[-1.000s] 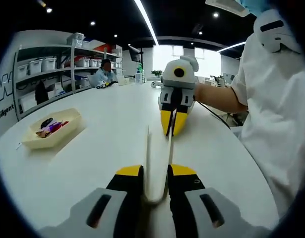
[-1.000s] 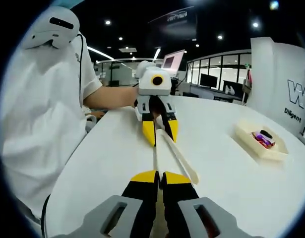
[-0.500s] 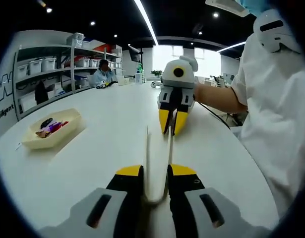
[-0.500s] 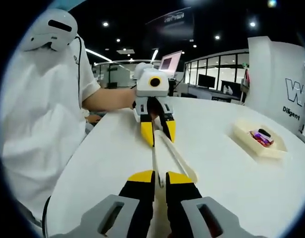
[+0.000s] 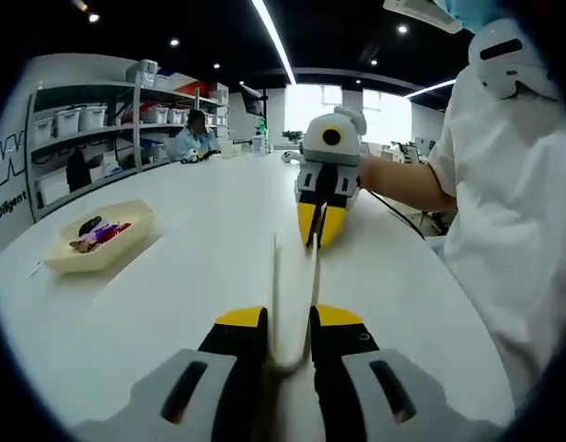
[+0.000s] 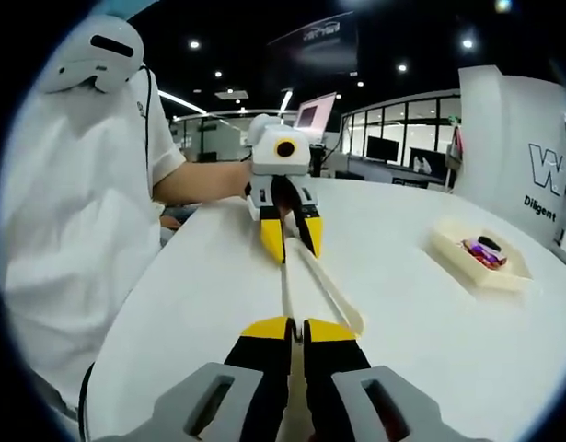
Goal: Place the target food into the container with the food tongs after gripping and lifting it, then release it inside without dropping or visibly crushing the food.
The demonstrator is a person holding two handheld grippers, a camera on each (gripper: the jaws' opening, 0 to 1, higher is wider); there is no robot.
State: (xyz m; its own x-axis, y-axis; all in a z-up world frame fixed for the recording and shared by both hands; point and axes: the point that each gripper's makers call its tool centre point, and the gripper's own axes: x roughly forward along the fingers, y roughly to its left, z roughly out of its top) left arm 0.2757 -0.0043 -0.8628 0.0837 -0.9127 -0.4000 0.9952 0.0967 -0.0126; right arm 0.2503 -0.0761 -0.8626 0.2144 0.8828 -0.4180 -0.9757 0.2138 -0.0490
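Looking along the left gripper (image 5: 289, 324) in the left gripper view, its two yellow-tipped jaws are clenched on the bend end of one pair of cream food tongs (image 5: 292, 295). The tongs run straight away from this gripper, their long axis lying along the white counter (image 5: 190, 267), and their two arms point at the right gripper (image 5: 319, 226), which faces back from across the counter. That gripper's yellow tips sit at the far end of the tongs, with one arm reaching up between them; whether they touch it I cannot tell. Off to the left, well apart from the tongs, one shallow cream container (image 5: 98, 239) rests on the counter with several wrapped food pieces (image 5: 94, 232) inside, dark and reddish; their exact count is too small to read.

In the right gripper view, the right gripper (image 6: 294, 329) has its jaws drawn nearly together on one arm of the food tongs (image 6: 319, 285). The second arm splays off to the right, its rounded tip resting free on the counter (image 6: 402, 304). The long axis leads toward the left gripper (image 6: 284, 241), which grips the joined end. The container (image 6: 476, 260) sits far right, holding the food (image 6: 480, 247).
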